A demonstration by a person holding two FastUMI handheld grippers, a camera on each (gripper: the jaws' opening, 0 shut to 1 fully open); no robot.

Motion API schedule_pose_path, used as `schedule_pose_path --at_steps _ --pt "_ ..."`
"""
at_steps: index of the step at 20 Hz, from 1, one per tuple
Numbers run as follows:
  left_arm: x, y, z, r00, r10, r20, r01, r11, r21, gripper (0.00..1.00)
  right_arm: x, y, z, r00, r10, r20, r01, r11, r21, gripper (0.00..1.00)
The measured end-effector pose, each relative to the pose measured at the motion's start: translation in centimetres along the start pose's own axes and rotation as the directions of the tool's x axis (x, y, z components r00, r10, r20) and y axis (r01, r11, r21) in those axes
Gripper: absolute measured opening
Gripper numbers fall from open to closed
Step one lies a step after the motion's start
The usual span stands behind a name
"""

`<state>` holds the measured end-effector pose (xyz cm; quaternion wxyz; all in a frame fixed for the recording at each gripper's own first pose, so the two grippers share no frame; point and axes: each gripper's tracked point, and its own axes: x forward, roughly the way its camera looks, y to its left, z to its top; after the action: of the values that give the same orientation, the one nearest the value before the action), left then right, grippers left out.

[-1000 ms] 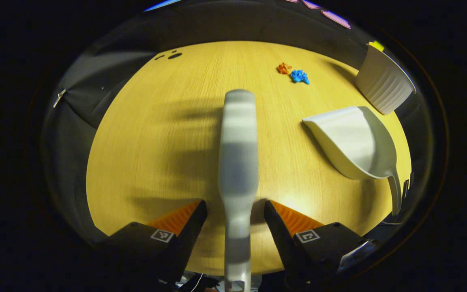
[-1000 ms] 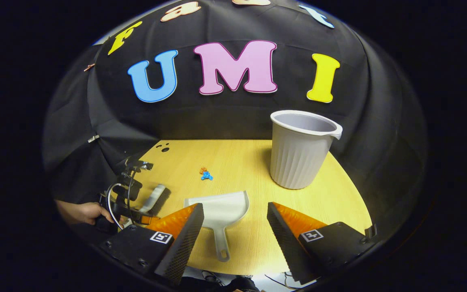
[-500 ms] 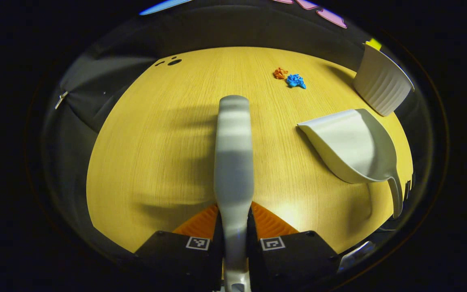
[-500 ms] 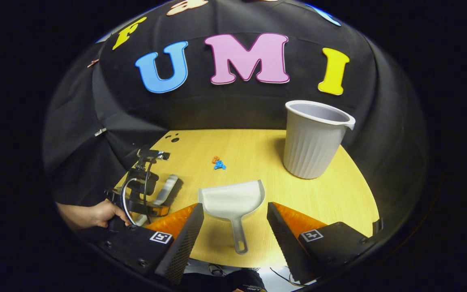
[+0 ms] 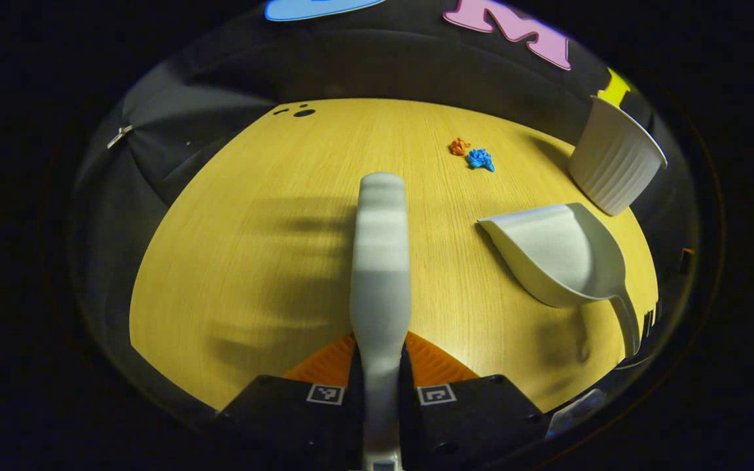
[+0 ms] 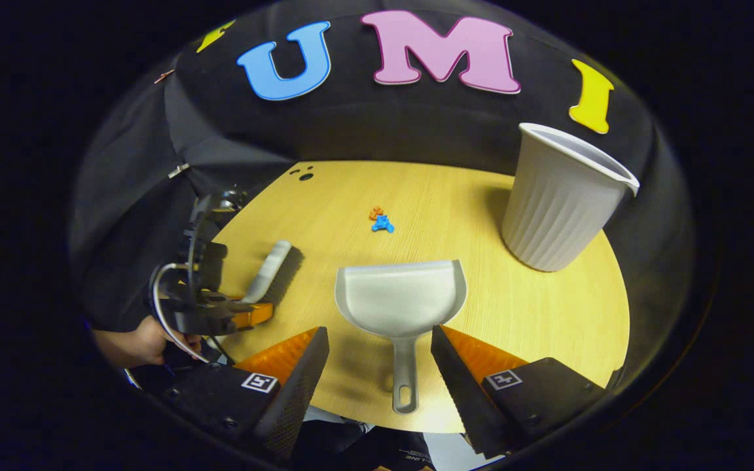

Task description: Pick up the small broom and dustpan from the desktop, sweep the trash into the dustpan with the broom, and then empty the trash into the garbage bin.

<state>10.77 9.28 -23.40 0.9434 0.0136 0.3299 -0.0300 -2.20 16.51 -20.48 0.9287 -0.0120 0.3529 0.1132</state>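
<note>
A small grey broom (image 5: 380, 261) points away from me along the wooden table, and my left gripper (image 5: 380, 366) is shut on its handle. The same broom (image 6: 271, 269) and left gripper (image 6: 246, 313) appear at the left of the right gripper view, held by a hand (image 6: 135, 340). A grey dustpan (image 6: 402, 297) lies flat, its handle (image 6: 405, 376) pointing toward me between the open fingers of my right gripper (image 6: 380, 340), which does not touch it. The dustpan (image 5: 563, 258) lies right of the broom. Orange and blue trash scraps (image 6: 380, 221) (image 5: 474, 154) lie beyond.
A ribbed grey garbage bin (image 6: 563, 196) (image 5: 612, 157) stands upright at the table's far right. The round wooden table (image 6: 534, 314) ends close in front of my grippers. Small dark holes (image 6: 302, 174) mark its far left edge. Black cloth walls surround it.
My left gripper has closed on the broom handle and raised its view slightly. My right gripper has moved forward and lower, bringing the dustpan handle between its open fingers.
</note>
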Motion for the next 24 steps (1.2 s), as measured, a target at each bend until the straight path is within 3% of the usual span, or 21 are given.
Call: schedule_pose_path --at_steps 4,5,9,11,12,15,19,21,24 --pt "-3.3 0.3 -0.3 1.000 0.015 0.025 -0.013 0.997 -0.076 0.22 2.8 -1.2 -2.4 0.994 0.013 -0.111 -0.010 1.000 0.029 0.99" --pt "-4.3 0.4 -0.4 0.999 0.020 0.031 -0.017 0.996 -0.089 0.26 3.8 -1.6 -3.1 0.990 0.014 -0.143 -0.009 0.999 0.037 0.99" --pt "-6.8 0.5 -1.4 0.998 0.053 0.021 -0.051 0.993 -0.106 0.22 6.2 -2.6 -5.4 0.972 0.013 -0.234 -0.002 0.999 0.046 1.00" --pt "-7.4 0.4 -1.6 0.998 0.064 0.019 -0.062 0.992 -0.113 0.26 7.2 -2.8 -6.1 0.963 0.012 -0.270 -0.003 0.999 0.035 1.00" --pt "-7.6 0.4 -1.9 0.997 0.071 0.015 -0.069 0.991 -0.119 0.22 7.7 -3.0 -6.6 0.956 0.005 -0.293 0.001 1.000 0.020 1.00" --pt "-7.9 -0.4 -2.2 0.997 0.074 0.004 -0.073 0.987 -0.147 0.26 9.2 -2.9 -7.6 0.941 -0.004 -0.338 -0.001 1.000 -0.014 0.99" --pt "-7.8 -1.0 -2.6 0.997 0.075 -0.010 -0.076 0.979 -0.192 0.22 10.3 -2.9 -8.1 0.929 -0.007 -0.370 0.001 1.000 -0.016 0.99" --pt "-7.8 -1.1 -2.9 0.996 0.083 -0.023 -0.086 0.974 -0.208 0.26 10.8 -3.0 -8.7 0.924 -0.015 -0.383 0.000 0.999 -0.041 0.94" --pt "-7.6 -1.3 -2.9 0.995 0.094 -0.029 -0.098 0.967 -0.235 0.22 10.9 -3.0 -9.1 0.924 -0.026 -0.381 0.002 0.998 -0.063 0.82"
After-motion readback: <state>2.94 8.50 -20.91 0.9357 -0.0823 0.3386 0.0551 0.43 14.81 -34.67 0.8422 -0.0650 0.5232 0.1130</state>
